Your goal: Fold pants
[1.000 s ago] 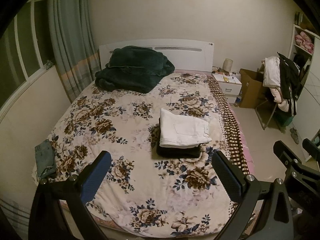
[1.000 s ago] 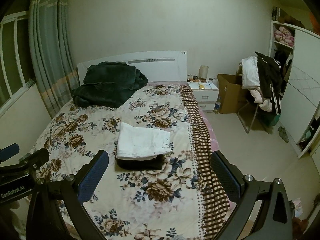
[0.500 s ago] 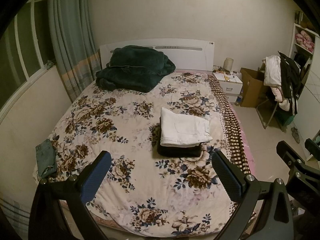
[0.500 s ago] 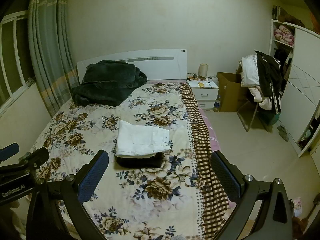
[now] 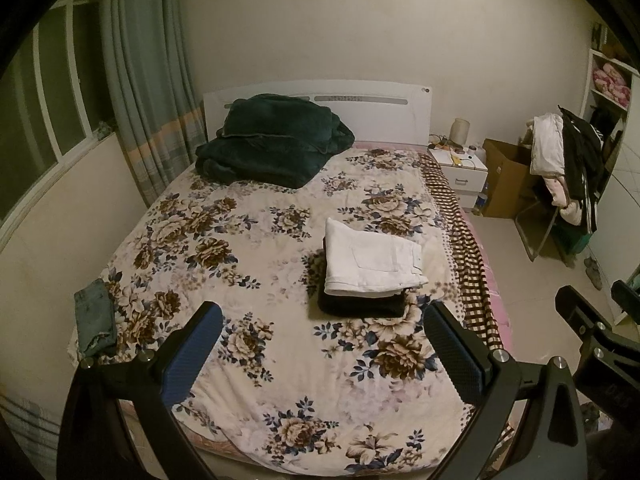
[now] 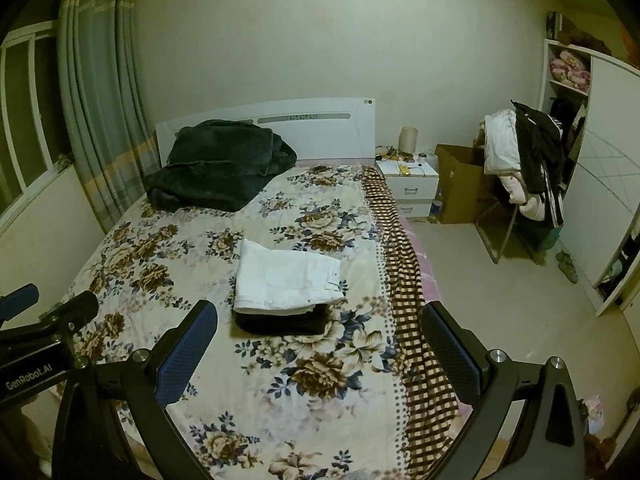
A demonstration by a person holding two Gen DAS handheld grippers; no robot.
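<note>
The white folded pants [image 5: 370,262] lie on top of a dark folded garment [image 5: 362,305], the two stacked toward the right edge of the bed [image 5: 280,380], nearer the foot than the headboard. Both grippers hover above the foot of the bed with nothing in them: the left gripper [image 5: 320,354] has its jaws spread wide, and so does the right gripper [image 6: 318,354].

A small green-grey piece of denim [image 5: 94,320] lies at the left edge of the bed near the foot corner, partly draped over the side. If it is the next thing to fold, a careless pull could drag it off the edge, and a grip on one layer alone would let it unfold unevenly. Reaching across the bed could also brush the stack, and the white pants already overhang the dark garment below, so a nudge might slide them askew.

The denim is outside the right wrist view. Whether it is pants or shorts cannot be told. The dark garment is mostly covered, so its kind is unclear. The dark green blanket [image 6: 220,166] hides the pillow area by the headboard
</note>
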